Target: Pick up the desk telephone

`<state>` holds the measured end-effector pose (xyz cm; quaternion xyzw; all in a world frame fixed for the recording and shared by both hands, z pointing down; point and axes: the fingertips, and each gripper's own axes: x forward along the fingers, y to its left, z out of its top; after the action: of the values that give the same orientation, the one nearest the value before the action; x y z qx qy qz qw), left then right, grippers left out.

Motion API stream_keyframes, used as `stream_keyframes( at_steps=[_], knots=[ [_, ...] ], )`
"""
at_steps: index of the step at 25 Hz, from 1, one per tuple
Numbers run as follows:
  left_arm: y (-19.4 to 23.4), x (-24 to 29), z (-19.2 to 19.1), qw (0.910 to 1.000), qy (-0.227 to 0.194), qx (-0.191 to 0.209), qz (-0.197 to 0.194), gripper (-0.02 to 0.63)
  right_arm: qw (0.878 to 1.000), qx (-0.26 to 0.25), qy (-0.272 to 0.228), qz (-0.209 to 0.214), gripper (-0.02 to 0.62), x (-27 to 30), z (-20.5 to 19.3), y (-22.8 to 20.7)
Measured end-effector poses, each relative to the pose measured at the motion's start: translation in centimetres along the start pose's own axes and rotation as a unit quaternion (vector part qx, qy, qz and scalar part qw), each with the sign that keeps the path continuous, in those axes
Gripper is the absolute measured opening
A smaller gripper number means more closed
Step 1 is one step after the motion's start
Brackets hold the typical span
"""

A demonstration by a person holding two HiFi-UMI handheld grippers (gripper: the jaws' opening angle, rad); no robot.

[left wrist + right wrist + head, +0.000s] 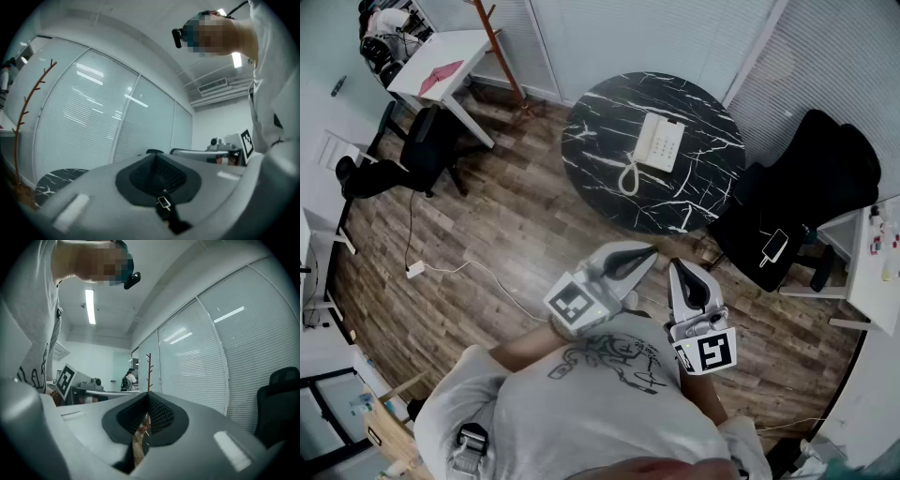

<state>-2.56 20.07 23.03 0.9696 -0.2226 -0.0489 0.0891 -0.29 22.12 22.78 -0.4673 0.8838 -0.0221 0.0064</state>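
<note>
- Phone: desk telephone [658, 142] lies on the round black marble counter [600, 122], a bit right of centre. Handset seems to be on its cradle, and the coiled cord [630, 176] loops off the near end.
- Left tool [649, 253]: jaws fully together, nothing between them. Held level at chest height, well apart from the phone.
- Right tool [678, 269]: jaws also closed tight and empty, level, just beside the left tool.
- Why held so: reads as a ready pose. Both tools are tucked close to the body, the person stands back on the wood floor [487, 234], and the counter edge is ahead w/ no reach begun.
- Gripper views: both look out level at the blinds [93, 117]. Phone shows in neither; only a sliver of counter shows low in the left gripper view.
- Progress: not started, by my read. Next move needs a step in, tools lowered, jaws opened for the phone.
- Risk: cord may drag, or the handset may slide off if the base tilts.
</note>
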Motion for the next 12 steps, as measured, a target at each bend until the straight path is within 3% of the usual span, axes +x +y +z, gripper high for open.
stream_keyframes(
  at_steps=[12],
  knots=[
    [-0.22, 0.07, 0.04, 0.9999, -0.005, -0.011, 0.000, 0.002, 1.000, 0.022, -0.009, 0.006, 0.006, -0.10, 0.47, -0.15]
  ],
)
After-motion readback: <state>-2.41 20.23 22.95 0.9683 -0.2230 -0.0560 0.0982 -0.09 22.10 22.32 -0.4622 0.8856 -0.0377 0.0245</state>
